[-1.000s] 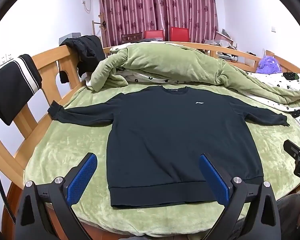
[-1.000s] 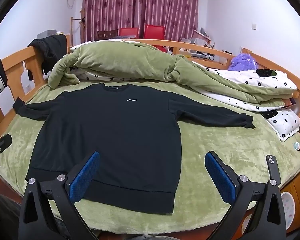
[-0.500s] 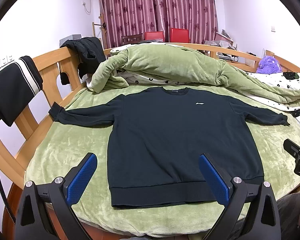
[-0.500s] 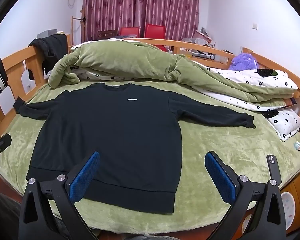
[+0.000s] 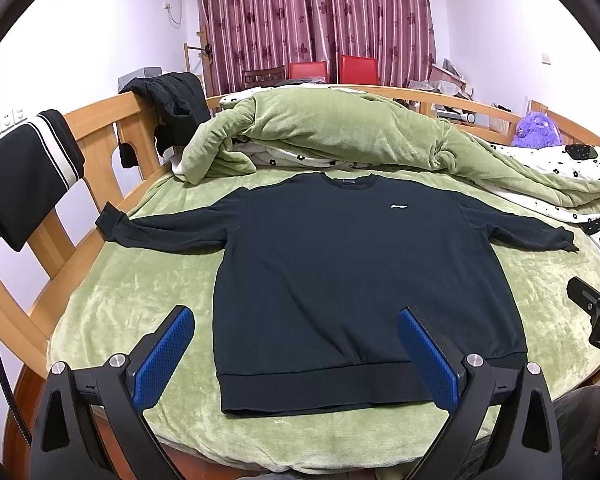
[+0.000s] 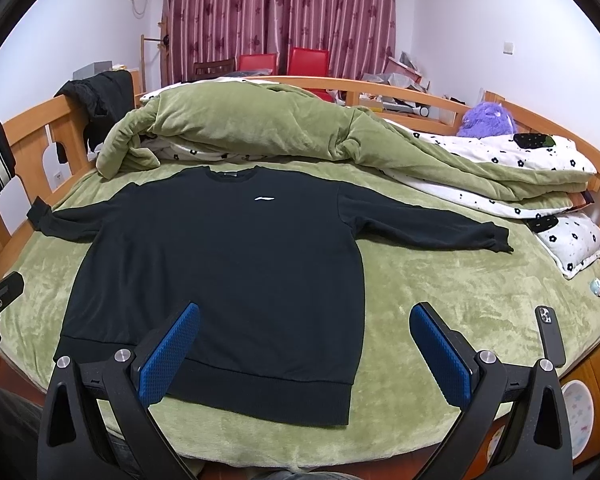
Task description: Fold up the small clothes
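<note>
A black long-sleeved sweatshirt (image 5: 352, 272) lies flat, front up, on the green bed cover (image 5: 140, 300), sleeves spread to both sides, hem nearest me. It also shows in the right wrist view (image 6: 236, 264). My left gripper (image 5: 296, 344) is open and empty, held above the hem's left part. My right gripper (image 6: 304, 340) is open and empty, above the hem's right corner. Neither touches the cloth.
A bunched green quilt (image 5: 340, 136) and white flowered bedding (image 6: 500, 168) lie behind the sweatshirt. A wooden bed rail (image 5: 100, 148) with dark clothes (image 5: 24, 172) hung over it runs along the left. A phone (image 6: 550, 334) lies at the bed's right edge.
Both views have shifted very slightly; the sweatshirt lies as before and both grippers stay open.
</note>
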The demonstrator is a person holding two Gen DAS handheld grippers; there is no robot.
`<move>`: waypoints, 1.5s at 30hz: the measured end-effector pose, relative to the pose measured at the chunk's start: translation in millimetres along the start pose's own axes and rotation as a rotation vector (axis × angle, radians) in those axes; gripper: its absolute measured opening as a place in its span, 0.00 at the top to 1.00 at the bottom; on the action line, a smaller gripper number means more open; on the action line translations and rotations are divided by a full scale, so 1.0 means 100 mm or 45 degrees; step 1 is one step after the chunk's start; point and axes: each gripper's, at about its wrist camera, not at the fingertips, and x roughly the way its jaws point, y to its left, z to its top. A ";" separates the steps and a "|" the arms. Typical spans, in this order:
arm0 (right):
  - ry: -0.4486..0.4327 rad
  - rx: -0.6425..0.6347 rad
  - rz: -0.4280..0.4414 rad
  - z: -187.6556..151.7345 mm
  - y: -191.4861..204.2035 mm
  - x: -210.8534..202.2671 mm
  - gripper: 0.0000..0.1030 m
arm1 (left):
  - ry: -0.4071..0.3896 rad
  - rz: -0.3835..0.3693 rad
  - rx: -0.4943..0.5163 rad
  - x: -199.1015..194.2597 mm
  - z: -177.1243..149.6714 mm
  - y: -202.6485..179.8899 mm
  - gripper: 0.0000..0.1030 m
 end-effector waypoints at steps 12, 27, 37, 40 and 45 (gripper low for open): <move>-0.001 0.007 -0.003 0.00 -0.02 0.02 0.00 | -0.011 -0.013 -0.003 -0.03 0.00 -0.01 0.01; -0.001 0.005 -0.002 0.00 -0.02 0.02 0.00 | -0.014 -0.016 -0.004 -0.03 0.00 0.01 0.01; -0.002 0.005 -0.003 0.00 -0.02 0.02 0.00 | -0.012 -0.016 -0.008 -0.04 0.01 0.01 0.01; -0.001 0.007 -0.002 0.00 -0.02 0.02 0.00 | -0.013 -0.018 -0.010 -0.04 0.01 0.00 0.01; -0.003 0.004 -0.004 0.00 -0.02 0.02 0.00 | -0.012 -0.019 -0.005 -0.04 0.01 0.00 0.01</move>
